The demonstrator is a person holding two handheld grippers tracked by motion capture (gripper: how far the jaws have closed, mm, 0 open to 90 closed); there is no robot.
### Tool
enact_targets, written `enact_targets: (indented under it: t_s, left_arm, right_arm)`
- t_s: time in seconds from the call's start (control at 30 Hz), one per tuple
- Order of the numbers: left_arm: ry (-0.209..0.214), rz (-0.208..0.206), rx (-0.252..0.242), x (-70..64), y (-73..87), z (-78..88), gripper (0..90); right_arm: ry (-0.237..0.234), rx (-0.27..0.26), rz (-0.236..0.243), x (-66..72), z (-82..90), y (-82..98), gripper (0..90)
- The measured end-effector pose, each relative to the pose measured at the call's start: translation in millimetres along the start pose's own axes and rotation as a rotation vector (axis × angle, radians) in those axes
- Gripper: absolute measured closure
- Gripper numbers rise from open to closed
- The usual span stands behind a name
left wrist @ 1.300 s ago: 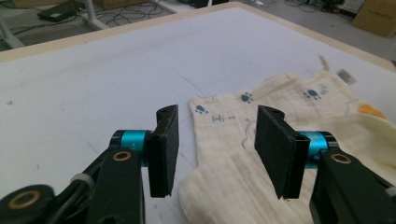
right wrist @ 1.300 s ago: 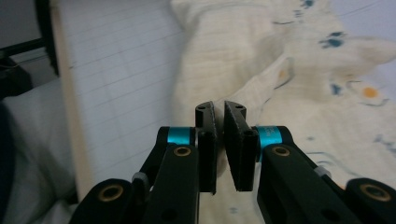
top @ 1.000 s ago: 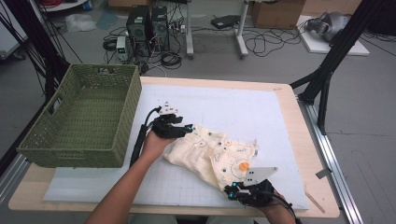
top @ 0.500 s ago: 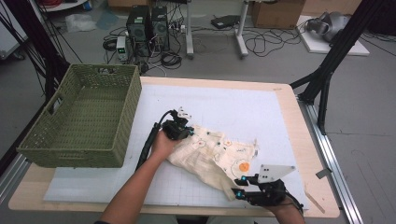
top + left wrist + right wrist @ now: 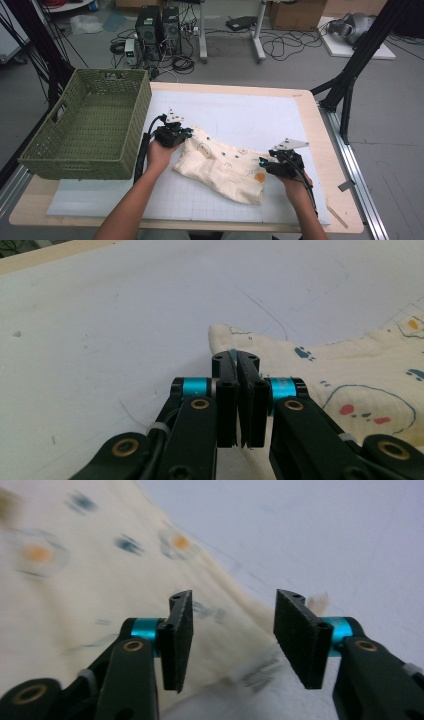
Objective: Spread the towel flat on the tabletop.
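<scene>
A cream cloth printed with small coloured figures lies crumpled across the middle of the white mat. My left gripper is at the cloth's left end. In the left gripper view the left gripper has its jaws pressed together on the cloth at its edge. My right gripper hovers at the cloth's right end. In the right gripper view, which is blurred by motion, the right gripper stands open, its jaws over the border of the cloth.
A green woven basket stands at the table's left, close to my left forearm. The mat's far half and right strip are bare. The wooden table edge runs along the right, with a metal rail beyond it.
My right gripper has moved from the table's front edge up to the cloth's right end. The left gripper has shifted left, and the cloth lies more stretched out.
</scene>
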State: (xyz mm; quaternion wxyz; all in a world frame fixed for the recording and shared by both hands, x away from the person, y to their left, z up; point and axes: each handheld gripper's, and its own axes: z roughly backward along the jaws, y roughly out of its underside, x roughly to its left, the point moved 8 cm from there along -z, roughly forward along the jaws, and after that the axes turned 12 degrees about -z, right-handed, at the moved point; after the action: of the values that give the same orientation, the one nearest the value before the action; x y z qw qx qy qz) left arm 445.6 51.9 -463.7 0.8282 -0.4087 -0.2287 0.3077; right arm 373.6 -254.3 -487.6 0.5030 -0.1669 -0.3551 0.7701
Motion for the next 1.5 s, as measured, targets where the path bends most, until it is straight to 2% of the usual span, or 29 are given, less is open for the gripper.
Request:
enact_targets:
  t_s: [0.07,0.1,0.13,0.17,0.2,0.23,0.27,0.33,0.37,0.4,0.43,0.47,0.5,0.57,0.67,0.8,0.87,0.97,1.03,1.13,1.17,1.23,1.3,1.33,1.43,1.47,1.5]
  left_arm:
    - [0.003,0.010,0.003,1.6,2.6,0.7,86.5]
    - [0.002,0.008,0.004,2.9,3.9,1.1,86.5]
    - [0.007,0.016,0.005,3.2,4.9,1.1,86.5]
    - [0.011,0.024,0.008,3.5,5.9,0.9,86.5]
    - [0.017,0.029,0.010,3.6,7.0,0.4,86.6]
    - [0.019,0.031,0.014,4.1,8.2,0.2,86.6]
    - [0.016,0.031,0.015,5.4,9.1,0.2,86.6]
    - [-0.005,0.044,0.007,10.3,9.5,0.2,86.7]
    - [-0.014,0.058,-0.008,13.6,8.8,0.6,86.8]
    - [-0.029,0.057,-0.008,16.7,8.6,0.9,86.8]
    - [-0.034,0.038,0.001,19.4,8.4,0.5,86.9]
    - [-0.043,0.041,-0.015,22.1,6.9,0.1,86.9]
    - [-0.062,0.054,-0.038,25.5,5.1,0.2,86.9]
    - [-0.093,0.078,-0.069,32.5,3.5,-1.3,86.9]
    - [-0.096,0.109,-0.036,41.2,3.3,-7.9,86.9]
    - [-0.137,0.153,-0.061,52.1,-2.7,-11.3,86.8]
    - [-0.126,0.159,-0.040,52.7,-0.6,-14.8,86.6]
    - [-0.084,0.175,-0.047,48.0,-0.4,-17.0,81.8]
    - [-0.089,0.189,-0.043,46.9,-0.8,-17.3,61.6]
    - [-0.099,0.176,-0.046,45.2,-4.0,-13.9,48.3]
    - [-0.086,0.170,-0.048,43.3,-5.3,-12.3,47.5]
    - [-0.034,0.150,-0.042,36.2,-6.1,-11.3,49.0]
    - [0.014,0.126,-0.003,27.6,-2.8,-12.7,50.0]
    - [0.034,0.125,0.003,23.3,-1.2,-13.4,50.3]
    - [0.099,0.132,0.025,11.5,3.2,-13.8,51.0]
    - [0.114,0.139,0.023,7.1,4.6,-13.4,50.6]
    - [0.123,0.124,0.039,3.1,8.0,-12.6,51.0]
  right_arm:
    - [0.025,0.033,-0.008,-5.5,-14.6,1.6,45.5]
    - [0.009,0.017,-0.038,-6.5,-16.7,-1.6,47.2]
    - [0.006,0.024,-0.046,-7.7,-19.5,-3.1,52.3]
    - [-0.030,0.028,-0.033,-6.9,-21.2,-4.6,66.6]
    - [-0.063,0.028,0.004,-4.5,-21.9,-6.0,83.9]
    - [-0.058,0.032,0.057,-2.9,-23.6,-7.1,85.1]
    - [-0.046,0.034,0.083,-2.5,-25.4,-9.7,85.7]
    - [-0.011,0.027,0.108,-4.1,-28.6,-15.4,86.0]
    - [0.006,0.017,0.099,-7.4,-31.4,-20.2,86.0]
    - [0.014,0.003,0.083,-10.8,-33.3,-25.2,86.0]
    - [0.021,-0.015,0.073,-14.6,-35.5,-31.1,85.9]
    - [0.027,-0.036,0.066,-18.2,-37.9,-37.8,85.9]
    - [0.032,-0.066,0.063,-20.7,-40.2,-44.2,85.9]
    - [0.055,-0.085,0.058,-25.9,-47.6,-54.9,85.9]
    - [0.092,-0.101,0.044,-32.1,-57.9,-71.4,85.8]
    - [0.125,-0.125,0.039,-35.8,-67.4,-91.4,85.8]
    - [0.132,-0.124,0.028,-37.2,-72.5,-95.5,85.6]
    - [0.143,-0.139,0.013,-36.4,-75.4,-97.1,83.2]
    - [0.140,-0.128,0.018,-34.2,-76.8,-95.4,73.5]
    - [0.115,-0.141,-0.002,-31.4,-72.9,-96.6,61.7]
    - [0.100,-0.145,-0.011,-30.2,-70.4,-97.3,60.5]
    - [0.070,-0.147,-0.008,-27.6,-64.1,-98.1,59.2]
    - [0.042,-0.140,-0.003,-25.1,-59.5,-96.7,58.8]
    - [0.041,-0.141,0.008,-25.0,-56.2,-95.3,58.7]
    - [-0.001,-0.127,0.012,-23.4,-47.4,-86.5,58.0]
    - [-0.027,-0.117,0.011,-21.9,-45.0,-82.6,57.7]
    - [-0.051,-0.103,0.006,-19.4,-43.1,-77.6,57.3]
